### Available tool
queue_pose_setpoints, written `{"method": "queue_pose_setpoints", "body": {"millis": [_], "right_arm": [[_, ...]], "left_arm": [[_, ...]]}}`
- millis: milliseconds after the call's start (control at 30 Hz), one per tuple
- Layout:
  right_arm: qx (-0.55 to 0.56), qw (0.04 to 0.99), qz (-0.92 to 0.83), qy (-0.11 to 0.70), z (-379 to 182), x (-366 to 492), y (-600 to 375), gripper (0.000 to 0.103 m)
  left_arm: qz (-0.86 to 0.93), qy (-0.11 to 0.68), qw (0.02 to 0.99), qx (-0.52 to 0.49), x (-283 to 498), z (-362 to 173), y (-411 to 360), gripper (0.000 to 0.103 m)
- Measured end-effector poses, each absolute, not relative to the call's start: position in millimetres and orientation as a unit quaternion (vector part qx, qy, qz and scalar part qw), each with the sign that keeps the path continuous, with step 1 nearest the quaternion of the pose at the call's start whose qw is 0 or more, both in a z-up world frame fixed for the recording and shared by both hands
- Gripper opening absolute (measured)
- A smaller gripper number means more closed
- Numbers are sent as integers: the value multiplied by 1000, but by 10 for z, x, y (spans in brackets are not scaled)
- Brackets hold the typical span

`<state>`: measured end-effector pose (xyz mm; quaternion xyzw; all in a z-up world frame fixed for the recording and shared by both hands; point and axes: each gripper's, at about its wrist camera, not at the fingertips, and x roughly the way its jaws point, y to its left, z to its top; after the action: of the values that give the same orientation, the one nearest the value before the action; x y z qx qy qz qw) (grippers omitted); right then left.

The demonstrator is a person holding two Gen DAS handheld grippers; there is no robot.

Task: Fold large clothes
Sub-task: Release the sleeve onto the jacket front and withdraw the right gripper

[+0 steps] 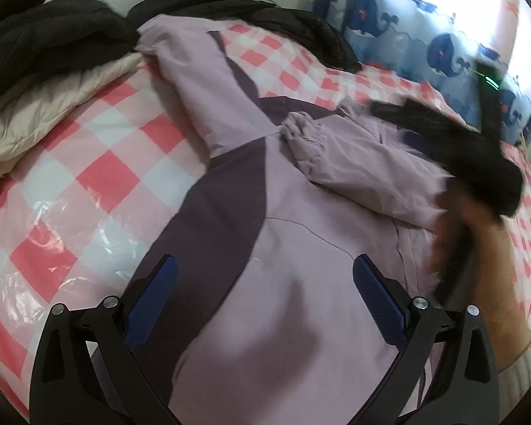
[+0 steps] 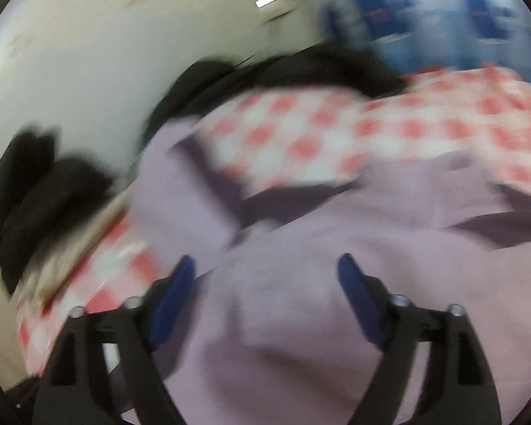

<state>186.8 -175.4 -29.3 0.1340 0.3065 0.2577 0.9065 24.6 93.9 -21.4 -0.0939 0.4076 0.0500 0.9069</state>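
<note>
Lilac matte jacket [image 1: 301, 248], dark panels, rumpled on glossy checked sheet [image 1: 88, 184].

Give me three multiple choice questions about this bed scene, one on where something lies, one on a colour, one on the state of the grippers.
1. Where is the beige quilted garment relative to the lilac jacket in the left wrist view?
A. To its left
B. On top of it
C. To its right

2. What colour are the checks on the bed cover?
A. Green and white
B. Pink and white
C. Blue and yellow

3. How do the left gripper and right gripper stand?
A. Both shut on the jacket
B. One shut
C. Both open

Answers: 1 A, it lies at the left edge; 2 B, pink squares show; 3 C, fingers are spread apart, gripping nothing.
</note>
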Motion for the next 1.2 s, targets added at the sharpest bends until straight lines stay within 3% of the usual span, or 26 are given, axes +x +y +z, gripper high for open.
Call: {"method": "queue_pose_setpoints", "body": {"millis": [233, 300, 333, 533, 633, 767, 800, 833, 933, 967, 1033, 1133, 1167, 1200], "right_arm": [[278, 900, 60, 329, -600, 2054, -3311, 83], [262, 877, 60, 398, -909, 2228, -3373, 84], [229, 859, 69, 453, -1122, 2348, -3312, 84], [77, 906, 174, 377, -604, 2041, -2339, 87], [-13, 884, 263, 385, -593, 1927, -1521, 90], [-109, 880, 235, 398, -803, 1992, -887, 96], [-117, 877, 227, 406, -881, 2049, -842, 93], [-95, 874, 229, 419, -950, 2149, -863, 71], [14, 881, 216, 421, -879, 2275, -1111, 36], [48, 885, 215, 410, -809, 2287, -1202, 33], [97, 890, 226, 384, -676, 2290, -1302, 31], [84, 891, 235, 380, -656, 2254, -1107, 32], [68, 879, 240, 407, -771, 2321, -1001, 36], [52, 868, 241, 431, -869, 2375, -828, 52]], "left_arm": [[51, 413, 905, -92, 305, -264, 921, 95], [44, 418, 903, -89, 328, -291, 868, 95], [43, 419, 903, -87, 335, -300, 847, 95], [44, 420, 902, -86, 350, -310, 819, 95], [44, 422, 902, -84, 348, -309, 810, 95], [40, 420, 902, -90, 324, -285, 853, 95], [39, 420, 902, -92, 318, -278, 875, 95], [39, 419, 902, -95, 311, -274, 896, 95], [40, 418, 901, -108, 294, -264, 988, 95], [40, 419, 899, -117, 292, -262, 1025, 95], [36, 420, 898, -129, 295, -262, 1065, 95], [37, 419, 898, -132, 297, -256, 1079, 95], [37, 419, 898, -131, 300, -261, 1072, 95], [38, 421, 897, -130, 306, -272, 1061, 95]]}}
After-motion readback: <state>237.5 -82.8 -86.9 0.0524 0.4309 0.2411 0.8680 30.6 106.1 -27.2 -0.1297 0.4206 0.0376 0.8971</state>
